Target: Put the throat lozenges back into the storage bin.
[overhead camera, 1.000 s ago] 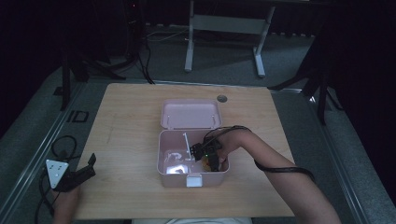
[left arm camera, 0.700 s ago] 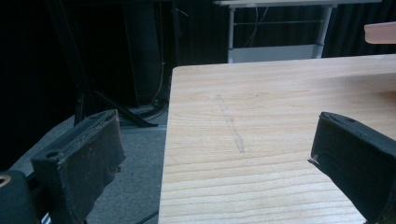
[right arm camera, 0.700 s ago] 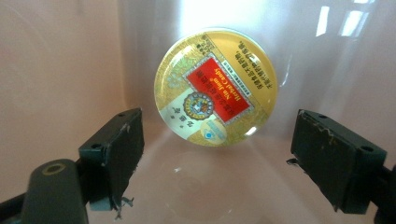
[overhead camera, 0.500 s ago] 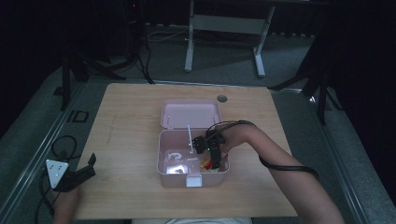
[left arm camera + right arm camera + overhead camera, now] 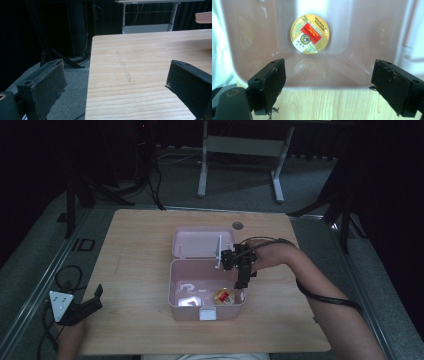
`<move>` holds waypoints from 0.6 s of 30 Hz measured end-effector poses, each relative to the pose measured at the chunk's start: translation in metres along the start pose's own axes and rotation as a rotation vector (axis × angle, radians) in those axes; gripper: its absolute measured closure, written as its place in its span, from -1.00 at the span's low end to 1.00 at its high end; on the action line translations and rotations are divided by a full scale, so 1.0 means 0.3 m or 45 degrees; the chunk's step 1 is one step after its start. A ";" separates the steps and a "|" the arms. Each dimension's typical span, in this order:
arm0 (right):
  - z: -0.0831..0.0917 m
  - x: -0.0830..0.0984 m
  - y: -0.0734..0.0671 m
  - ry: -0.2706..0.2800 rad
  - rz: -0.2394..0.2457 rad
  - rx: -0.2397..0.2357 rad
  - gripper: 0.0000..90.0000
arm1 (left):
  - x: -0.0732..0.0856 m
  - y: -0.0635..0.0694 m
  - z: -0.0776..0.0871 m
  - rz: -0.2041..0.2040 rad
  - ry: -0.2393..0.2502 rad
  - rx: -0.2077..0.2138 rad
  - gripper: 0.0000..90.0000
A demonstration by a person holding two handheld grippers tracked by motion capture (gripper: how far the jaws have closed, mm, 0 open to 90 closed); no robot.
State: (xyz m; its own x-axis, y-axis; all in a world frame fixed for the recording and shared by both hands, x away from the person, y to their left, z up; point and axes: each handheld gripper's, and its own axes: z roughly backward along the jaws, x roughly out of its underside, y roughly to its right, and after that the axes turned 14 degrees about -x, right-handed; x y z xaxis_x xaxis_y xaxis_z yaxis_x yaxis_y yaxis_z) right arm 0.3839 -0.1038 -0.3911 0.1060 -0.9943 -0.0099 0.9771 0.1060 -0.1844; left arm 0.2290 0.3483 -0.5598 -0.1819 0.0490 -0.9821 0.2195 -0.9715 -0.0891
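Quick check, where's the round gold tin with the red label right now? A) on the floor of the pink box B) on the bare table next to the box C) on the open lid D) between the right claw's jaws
A: the gold tin lies on the floor of the pink box, while the right claw hangs open above it with nothing between its jaws.

Pink box – glossy plastic; round tin – shiny gold foil; table – matt grained wood.
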 end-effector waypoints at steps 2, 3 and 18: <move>0.021 0.023 -0.006 0.031 -0.008 0.012 -0.73 | 0.000 0.000 0.000 -0.001 0.000 0.000 -0.94; 0.028 0.031 -0.007 0.043 -0.014 0.018 -0.72 | 0.000 0.000 0.000 -0.001 0.000 0.000 -0.94; 0.033 0.220 -0.002 0.194 -0.123 0.054 -0.71 | 0.000 0.000 0.000 -0.001 0.000 0.003 -0.94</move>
State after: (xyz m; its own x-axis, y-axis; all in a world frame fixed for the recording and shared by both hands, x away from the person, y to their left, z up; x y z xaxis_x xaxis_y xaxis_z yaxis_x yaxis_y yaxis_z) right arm 0.3920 -0.1693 -0.3820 -0.0145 -0.9895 -0.1435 0.9886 0.0073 -0.1503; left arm 0.2290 0.3483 -0.5598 -0.1821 0.0498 -0.9820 0.2167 -0.9721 -0.0895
